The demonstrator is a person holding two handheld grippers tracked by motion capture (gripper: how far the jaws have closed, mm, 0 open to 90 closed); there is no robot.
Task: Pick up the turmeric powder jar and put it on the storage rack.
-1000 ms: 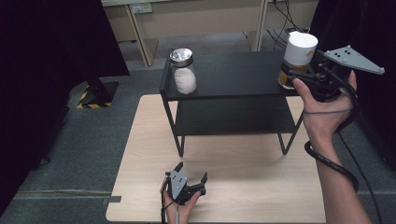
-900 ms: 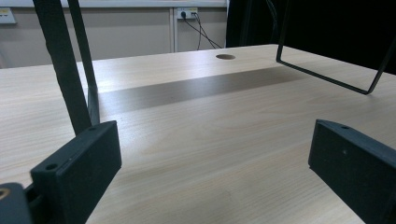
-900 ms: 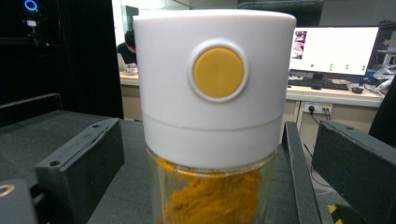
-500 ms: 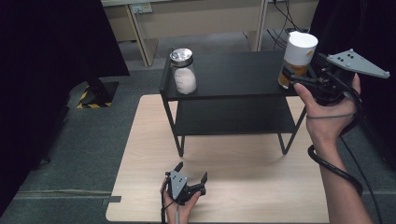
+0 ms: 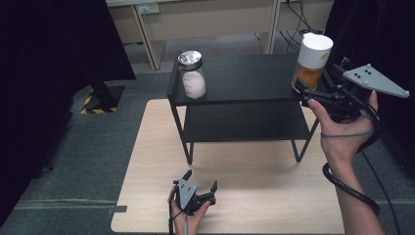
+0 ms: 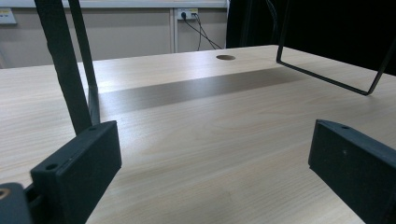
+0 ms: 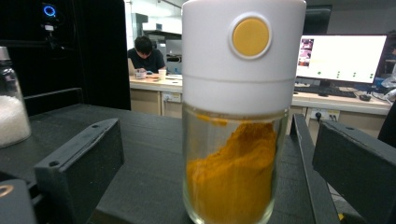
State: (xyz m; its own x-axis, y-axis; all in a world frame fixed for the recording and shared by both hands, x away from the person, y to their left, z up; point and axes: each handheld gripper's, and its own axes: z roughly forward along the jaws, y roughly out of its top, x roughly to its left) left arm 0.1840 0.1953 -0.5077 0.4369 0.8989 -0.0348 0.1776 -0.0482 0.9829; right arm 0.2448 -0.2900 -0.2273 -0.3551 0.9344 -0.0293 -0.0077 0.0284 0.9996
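A glass jar of orange powder (image 5: 311, 61) with a white lid stands upright at the right end of the black shelf's top (image 5: 244, 78). My right gripper (image 5: 317, 84) is open just behind it; in the right gripper view the jar (image 7: 236, 140) stands between the two black jaws, with a gap on each side. A second jar, holding white grains (image 5: 193, 78) under a metal lid, stands at the top's left end and shows as the white jar (image 7: 11, 112) at that view's left edge. My left gripper (image 5: 200, 179) rests open and holds nothing, low on the wooden table (image 5: 254, 161).
The black two-tier shelf stands on thin wire legs (image 6: 327, 79) on the table's far half. A cable hole (image 6: 226, 57) is set in the tabletop. Desks, monitors (image 7: 341, 58) and a seated person (image 7: 145, 58) lie beyond. Black curtains flank both sides.
My right hand and gripper have drawn back slightly toward the person and to the right; the orange jar stays in place. The left gripper has not moved.
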